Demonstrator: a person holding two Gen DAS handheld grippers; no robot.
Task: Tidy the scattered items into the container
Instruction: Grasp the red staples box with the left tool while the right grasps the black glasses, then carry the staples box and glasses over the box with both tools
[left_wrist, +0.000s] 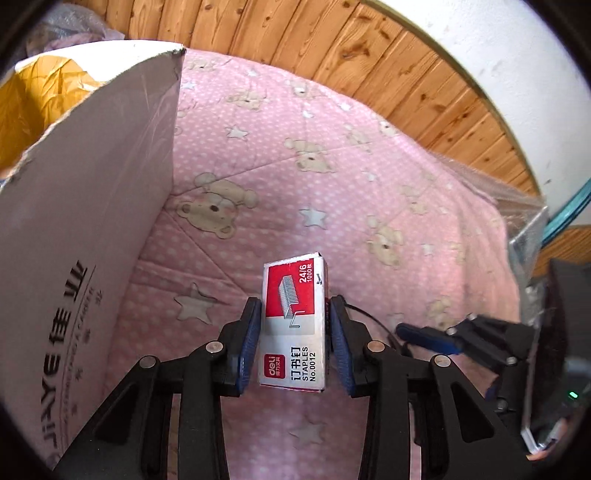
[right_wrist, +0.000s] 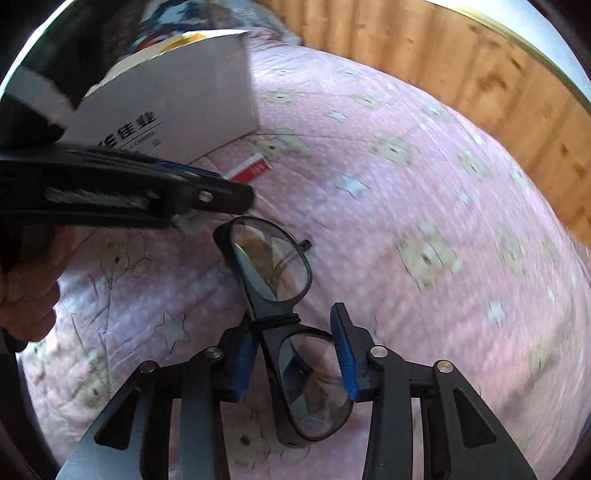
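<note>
Left wrist view: left tool (left_wrist: 293, 332) clamps red-and-white cardboard staple box (left_wrist: 293, 325); lift clear over white cardboard carton's wall (left_wrist: 92, 221). Right tool (right_wrist: 295, 354) pinches black-framed glasses (right_wrist: 291, 328).

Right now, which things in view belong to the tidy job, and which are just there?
In the job:
- staple box, clamped in the left gripper
- glasses, between the fingers of the right gripper
- cardboard box, the container

Just there:
- pink bear quilt
- wood-panelled wall
- clear plastic sheeting
</note>
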